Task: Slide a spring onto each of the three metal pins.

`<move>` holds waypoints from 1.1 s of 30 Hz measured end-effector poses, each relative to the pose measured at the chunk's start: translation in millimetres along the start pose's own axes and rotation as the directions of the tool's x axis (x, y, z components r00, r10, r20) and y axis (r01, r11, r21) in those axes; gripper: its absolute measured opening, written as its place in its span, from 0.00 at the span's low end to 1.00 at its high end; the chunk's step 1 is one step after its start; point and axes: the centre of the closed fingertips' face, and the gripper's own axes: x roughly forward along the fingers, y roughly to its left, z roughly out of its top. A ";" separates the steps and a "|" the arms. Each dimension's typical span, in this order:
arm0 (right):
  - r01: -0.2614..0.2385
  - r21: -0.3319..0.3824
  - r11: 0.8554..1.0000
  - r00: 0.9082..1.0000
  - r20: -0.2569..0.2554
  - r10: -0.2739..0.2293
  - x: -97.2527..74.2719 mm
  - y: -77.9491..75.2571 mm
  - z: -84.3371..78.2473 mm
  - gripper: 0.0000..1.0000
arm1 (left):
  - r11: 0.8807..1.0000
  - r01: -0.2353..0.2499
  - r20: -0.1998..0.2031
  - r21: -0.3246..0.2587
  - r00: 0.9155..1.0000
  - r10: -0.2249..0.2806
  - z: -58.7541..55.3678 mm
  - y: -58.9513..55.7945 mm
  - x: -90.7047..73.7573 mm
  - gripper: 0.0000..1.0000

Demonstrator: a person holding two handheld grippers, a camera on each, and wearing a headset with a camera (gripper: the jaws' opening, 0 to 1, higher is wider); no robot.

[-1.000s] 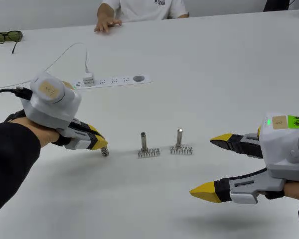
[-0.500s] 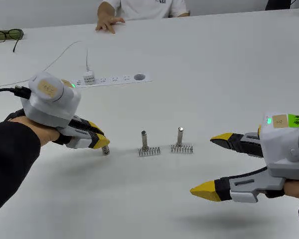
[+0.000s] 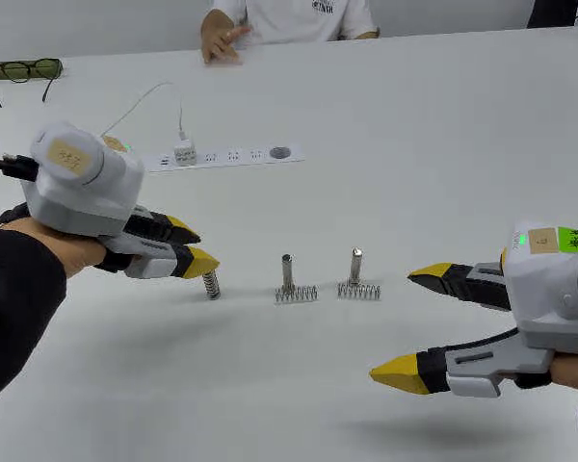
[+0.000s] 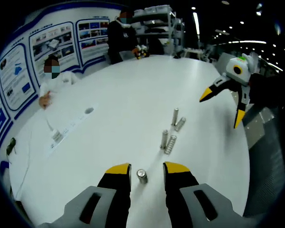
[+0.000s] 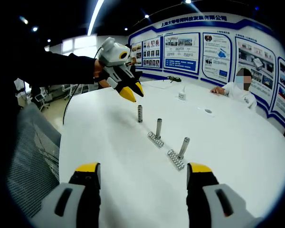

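Observation:
Three metal pins stand in a row on the white table [image 3: 443, 144]. The left pin [image 3: 211, 285] [image 5: 139, 113] wears a spring around it. My left gripper [image 3: 199, 248] [image 4: 146, 170] hovers open just above and left of it, and the pin top [image 4: 142, 176] shows between the jaws. The middle pin [image 3: 287, 271] [image 4: 164, 139] is bare, with a spring [image 3: 296, 295] [image 5: 155, 139] lying at its base. The right pin [image 3: 356, 265] [image 5: 184, 147] is bare too, beside another loose spring [image 3: 359, 291] [image 5: 175, 159]. My right gripper [image 3: 411, 322] [image 5: 143, 168] stands wide open and holds nothing, to the right of the row.
A white power strip [image 3: 226, 156] with a plugged-in cable lies behind the pins. Dark glasses [image 3: 24, 69] rest at the far left. A person sits across the table with a hand [image 3: 222, 38] on it.
My left gripper has lifted off the left pin and opened, leaving the spring on that pin. The right gripper has stayed put.

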 end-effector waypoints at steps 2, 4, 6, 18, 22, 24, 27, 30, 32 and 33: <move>-0.002 -0.003 1.000 1.000 0.001 0.002 0.2 0.6 0.8 0.75 | 1.000 -0.002 0.013 0.005 1.000 0.002 2.7 -4.2 -5.5 0.27; -0.004 -0.004 1.000 1.000 0.003 0.004 0.7 1.2 1.4 0.75 | 1.000 0.000 0.023 0.012 1.000 0.000 5.1 -9.1 -9.8 0.27; -0.006 -0.006 1.000 1.000 0.002 0.006 1.2 1.6 1.6 0.75 | 1.000 0.003 0.028 0.016 1.000 -0.004 7.0 -13.6 -12.3 0.27; -0.008 -0.015 1.000 1.000 0.015 0.009 -0.1 3.0 6.1 0.75 | 0.994 0.070 0.014 0.083 0.997 -0.072 17.0 -54.5 0.6 0.26; -0.007 -0.013 1.000 1.000 0.018 0.008 -1.4 2.4 6.7 0.75 | 0.989 0.092 -0.014 0.112 0.996 -0.091 16.4 -62.1 11.9 0.25; -0.005 -0.012 1.000 1.000 0.020 0.006 -2.3 1.4 6.5 0.74 | 0.988 0.104 -0.022 0.116 0.995 -0.102 16.7 -64.7 17.5 0.25; -0.004 -0.008 1.000 1.000 0.024 0.004 -3.1 0.4 6.7 0.74 | 0.986 0.111 -0.044 0.127 0.993 -0.107 15.3 -64.7 25.9 0.23; -0.004 -0.007 1.000 1.000 0.025 0.004 -3.2 -0.5 6.6 0.74 | 0.983 0.120 -0.067 0.138 0.992 -0.112 14.8 -64.3 33.4 0.23; -0.004 -0.006 1.000 1.000 0.025 0.005 -3.3 -0.4 6.4 0.74 | 0.981 0.125 -0.085 0.149 0.990 -0.114 14.4 -63.1 38.1 0.22; -0.005 -0.006 1.000 1.000 0.025 0.005 -3.4 -0.4 6.2 0.74 | 0.980 0.126 -0.092 0.151 0.989 -0.113 14.2 -62.4 39.9 0.22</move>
